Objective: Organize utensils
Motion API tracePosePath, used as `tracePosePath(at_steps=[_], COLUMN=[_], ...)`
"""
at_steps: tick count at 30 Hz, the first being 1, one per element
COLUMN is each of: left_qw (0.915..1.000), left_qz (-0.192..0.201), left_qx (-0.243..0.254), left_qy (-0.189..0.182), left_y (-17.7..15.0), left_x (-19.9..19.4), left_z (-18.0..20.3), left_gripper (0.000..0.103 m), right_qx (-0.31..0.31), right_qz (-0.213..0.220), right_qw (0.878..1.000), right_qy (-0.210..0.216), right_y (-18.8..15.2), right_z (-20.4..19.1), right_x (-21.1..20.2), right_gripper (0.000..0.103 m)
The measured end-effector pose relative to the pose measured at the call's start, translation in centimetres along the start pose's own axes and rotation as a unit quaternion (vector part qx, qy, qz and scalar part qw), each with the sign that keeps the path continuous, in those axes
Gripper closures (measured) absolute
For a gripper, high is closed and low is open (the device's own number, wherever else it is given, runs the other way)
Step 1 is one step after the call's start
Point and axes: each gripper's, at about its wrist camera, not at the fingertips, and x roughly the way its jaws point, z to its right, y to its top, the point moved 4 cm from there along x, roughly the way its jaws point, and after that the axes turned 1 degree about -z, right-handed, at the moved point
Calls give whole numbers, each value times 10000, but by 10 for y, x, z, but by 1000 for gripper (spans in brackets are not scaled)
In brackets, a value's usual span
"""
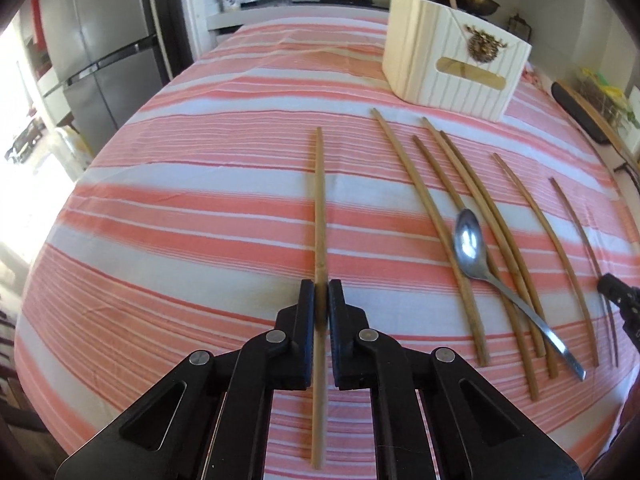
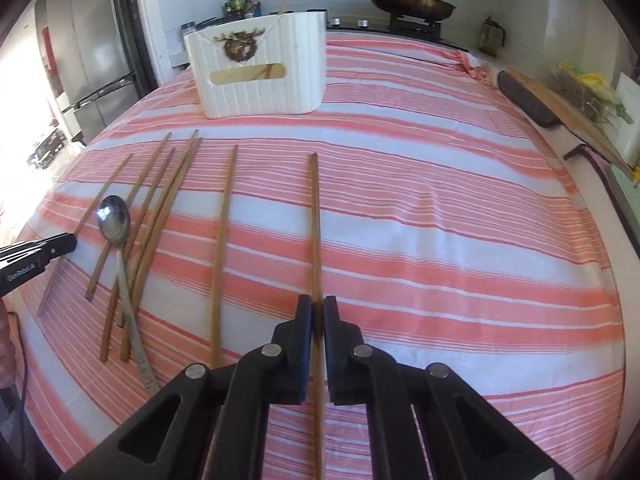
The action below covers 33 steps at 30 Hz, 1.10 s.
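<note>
Near the front edge of the striped cloth covering the surface (image 1: 168,208), the left claw (image 1: 321,300) is closed on a chopstick (image 1: 319,200), its two black pads pinched against the stick's sides. That stick runs straight away from the claw toward the far edge and lies apart from the others, on the left side of the group.

Right of it in the left wrist view, six more chopsticks (image 1: 436,216) lie fanned on the cloth, their far tips pointing toward the far edge. A steel spoon (image 1: 472,244) rests across the middle ones, bowl toward the far edge, handle angled to the front right. At the far right of that view the right claw (image 1: 612,288) shows only as a black tip over the outermost stick.

In the right wrist view the right claw (image 2: 318,312) is likewise clamped on a single chopstick (image 2: 315,220), the rightmost of the row, with one loose stick (image 2: 223,240) just to its left and the spoon (image 2: 116,220) further left among the rest. The left claw (image 2: 60,246) enters at the left edge of that view.

A white ribbed caddy (image 1: 448,60) with a slot handle stands near the far edge, beyond the sticks' tips and well apart from both claws. Behind the surface sits a pan (image 2: 412,2) on a stove.
</note>
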Motion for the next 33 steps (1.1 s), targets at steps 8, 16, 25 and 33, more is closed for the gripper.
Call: tracePosePath(at_steps=[8,16,25,33], left_qw=[9998,9991,9995,9995], left_qz=[-107,-209,-243,-235], left_qx=[-8,330,205,195], left_qy=[-171,-133,83,-5], left_y=[8,22,24,22], left_x=[6,21,31,28], left_z=[-24,-19,-27,-28], left_gripper=[90,27,0,0], right_qx=[603,291,111,135], right_qz=[-4,-66,74,157], right_qw=[9977,9994,9999,9998], right_qy=[-308,-181,-107,-77], right_y=[-12,-3,-1,-1], right_z=[44,42,41,42], right_x=[-10,2,5,4], right_gripper=[95,70,70,70])
